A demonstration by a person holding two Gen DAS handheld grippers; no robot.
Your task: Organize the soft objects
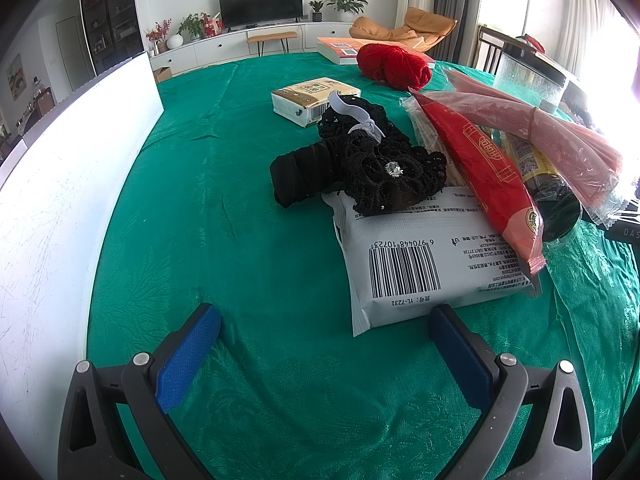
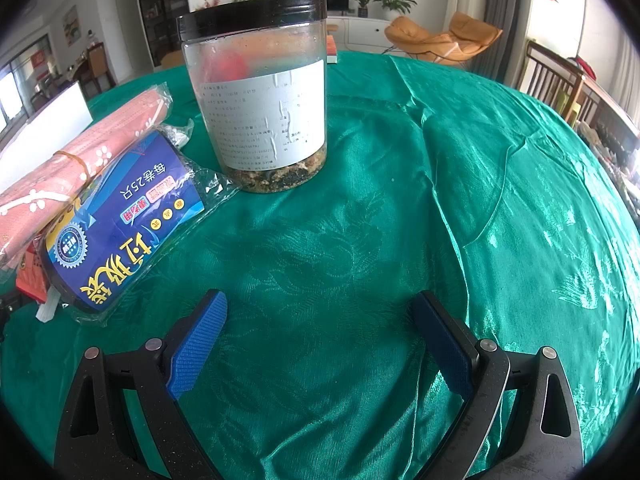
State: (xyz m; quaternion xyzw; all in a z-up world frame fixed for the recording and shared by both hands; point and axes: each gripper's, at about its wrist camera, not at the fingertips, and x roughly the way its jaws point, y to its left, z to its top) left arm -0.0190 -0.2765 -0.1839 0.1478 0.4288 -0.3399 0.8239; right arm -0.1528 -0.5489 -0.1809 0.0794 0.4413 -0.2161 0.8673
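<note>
A heap of soft goods lies on the green tablecloth (image 1: pixel 224 208). In the left wrist view I see a black lace piece with a rhinestone (image 1: pixel 384 176), a rolled black cloth (image 1: pixel 304 174), a white wipes pack with a barcode (image 1: pixel 420 264), a long red packet (image 1: pixel 484 184), a bundle of pink face masks (image 1: pixel 560 136), red yarn (image 1: pixel 394 65) and a tissue pack (image 1: pixel 316 100). My left gripper (image 1: pixel 324 324) is open, low over the cloth, its right finger just short of the wipes pack. My right gripper (image 2: pixel 318 312) is open over bare cloth, with the roll of bin bags (image 2: pixel 120 224) and pink masks (image 2: pixel 52 176) to its left.
A white board or box wall (image 1: pixel 60 184) stands along the left side. A clear plastic jar with a black lid (image 2: pixel 260 92) stands upright ahead of the right gripper. A book (image 1: pixel 344 46) lies at the far edge. Chairs surround the table.
</note>
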